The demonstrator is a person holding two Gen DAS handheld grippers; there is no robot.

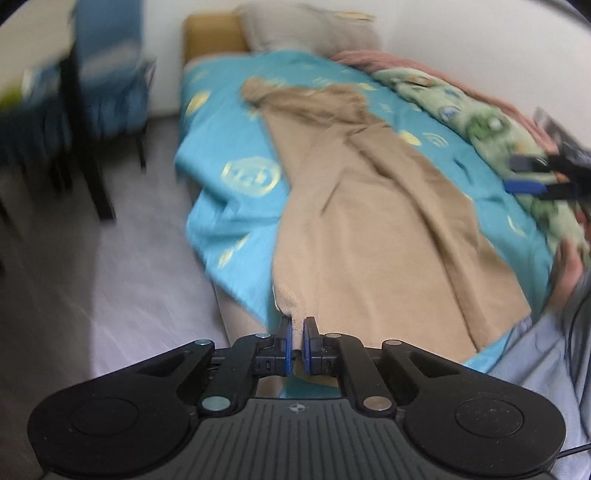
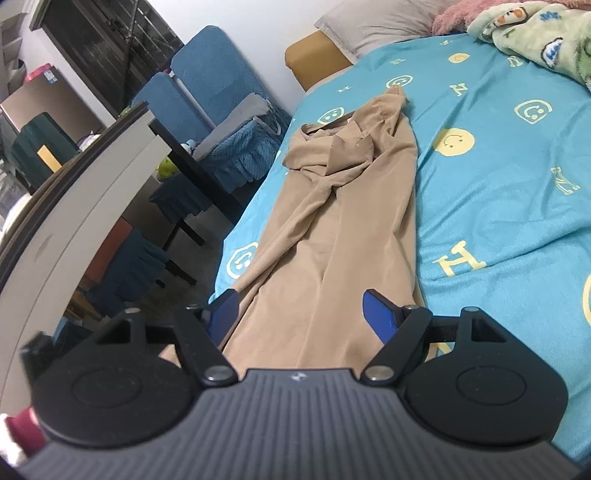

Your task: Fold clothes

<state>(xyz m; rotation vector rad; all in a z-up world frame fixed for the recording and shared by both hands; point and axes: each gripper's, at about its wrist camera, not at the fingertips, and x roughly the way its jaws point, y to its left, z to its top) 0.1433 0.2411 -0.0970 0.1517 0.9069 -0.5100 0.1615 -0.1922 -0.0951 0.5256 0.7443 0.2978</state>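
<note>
Tan trousers [image 1: 369, 221] lie lengthwise on a turquoise bedspread [image 1: 229, 206], waistband at the far end. My left gripper [image 1: 297, 326] is shut on the near hem corner of the trousers at the bed's edge. In the right wrist view the trousers [image 2: 332, 229] run away from me, and my right gripper [image 2: 301, 306] is open, its blue pads straddling the near trouser end without pinching it. The right gripper also shows at the right edge of the left wrist view [image 1: 532, 177], above the bedspread.
A green patterned blanket [image 2: 535, 33] and pink blanket are bunched along the wall side. A grey pillow [image 2: 376, 22] lies at the head. Blue covered chairs [image 2: 221, 122] and a dark table [image 2: 177, 147] stand left of the bed, with grey floor [image 1: 129, 277] between.
</note>
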